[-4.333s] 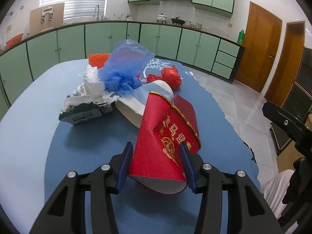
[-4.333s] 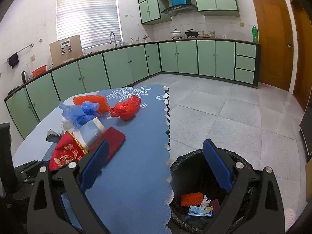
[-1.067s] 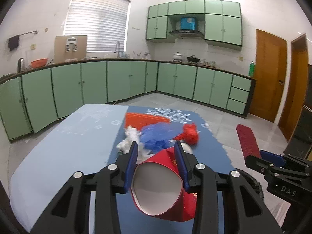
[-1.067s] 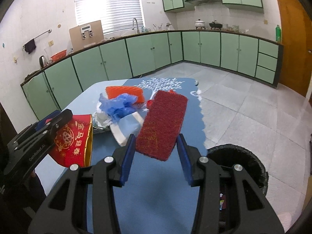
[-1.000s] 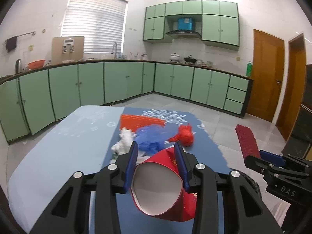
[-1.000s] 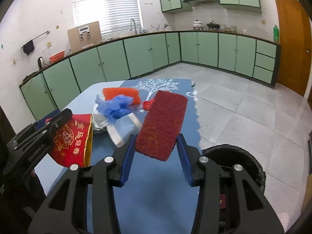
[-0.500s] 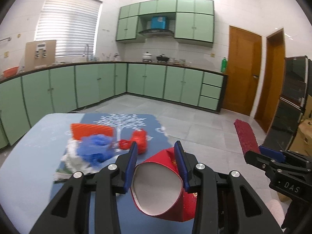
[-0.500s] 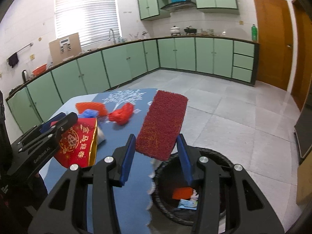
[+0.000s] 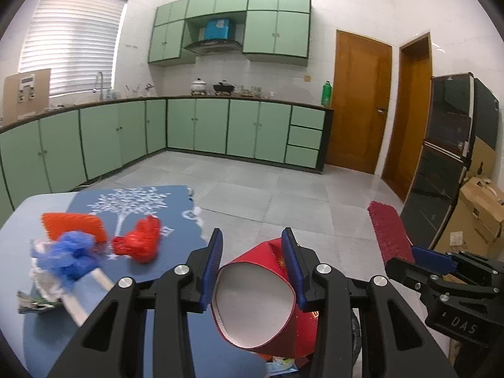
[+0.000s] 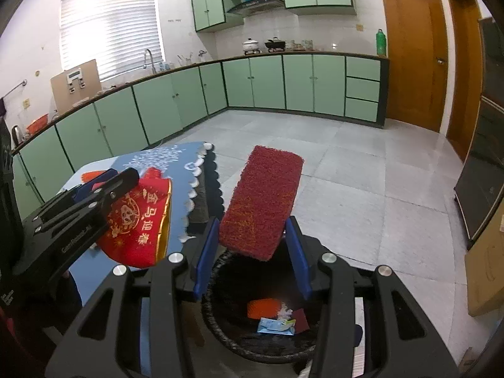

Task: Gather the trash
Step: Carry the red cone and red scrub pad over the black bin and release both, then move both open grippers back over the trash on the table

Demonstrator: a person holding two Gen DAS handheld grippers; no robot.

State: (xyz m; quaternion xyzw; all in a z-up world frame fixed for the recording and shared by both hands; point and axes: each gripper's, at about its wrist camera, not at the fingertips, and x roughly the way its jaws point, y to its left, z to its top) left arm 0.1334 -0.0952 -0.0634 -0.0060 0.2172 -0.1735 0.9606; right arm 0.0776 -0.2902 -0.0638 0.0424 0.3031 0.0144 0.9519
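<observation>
My left gripper [image 9: 252, 247] is shut on a red paper cone with gold print [image 9: 256, 299], held at the table's right edge; it also shows in the right wrist view [image 10: 138, 220]. My right gripper [image 10: 252, 236] is shut on a dark red scouring pad [image 10: 260, 201], held above the black trash bin [image 10: 226, 330] on the floor; the pad also shows in the left wrist view [image 9: 390, 236]. The bin holds an orange piece, a packet and other scraps. More trash lies on the blue tablecloth [image 9: 176, 201]: a red bag [image 9: 138, 241], a blue bag [image 9: 71, 253], an orange sponge [image 9: 74, 223].
White crumpled paper and a carton [image 9: 41, 289] lie at the table's left. Green kitchen cabinets [image 10: 252, 82] line the far wall. Grey tile floor [image 10: 346, 189] lies beyond the bin. A cardboard box [image 9: 482, 214] and a black appliance [image 9: 447, 157] stand at right.
Both grippers have swung right, away from the pile of trash on the table. The pad now hangs over the bin's opening and the cone is at the table's edge beside the bin.
</observation>
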